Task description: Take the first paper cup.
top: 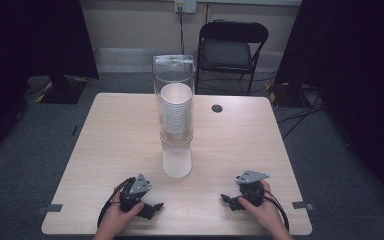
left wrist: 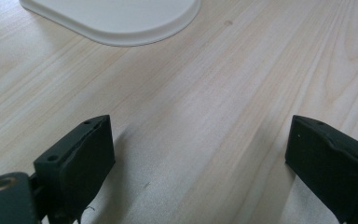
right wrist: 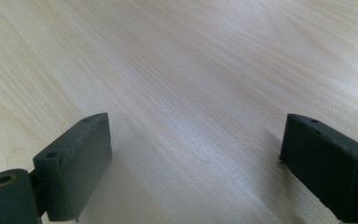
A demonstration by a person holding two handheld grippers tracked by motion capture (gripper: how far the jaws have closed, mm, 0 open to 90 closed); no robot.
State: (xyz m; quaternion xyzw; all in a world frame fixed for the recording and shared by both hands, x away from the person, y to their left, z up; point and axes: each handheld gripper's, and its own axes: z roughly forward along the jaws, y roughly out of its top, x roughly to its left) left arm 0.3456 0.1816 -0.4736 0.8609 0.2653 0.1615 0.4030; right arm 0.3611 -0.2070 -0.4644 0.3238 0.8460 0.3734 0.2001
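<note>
We count two hand-held grippers: the left hand-held gripper (top: 156,205) and the right hand-held gripper (top: 226,198), one on each side of the cup dispenser. There is one clear cup dispenser (top: 174,102) on the one wooden surface (top: 115,145), and inside it one stack of white cups (top: 175,112); we cannot count the single cups. Behind the dispenser we count one black folding chair (top: 232,47), and just right of it one dark round grommet (top: 217,108).

A tall stack of white paper cups (top: 176,117) stood upright mid-counter inside a clear plastic tube (top: 174,70), its white base (top: 176,162) below.
</note>
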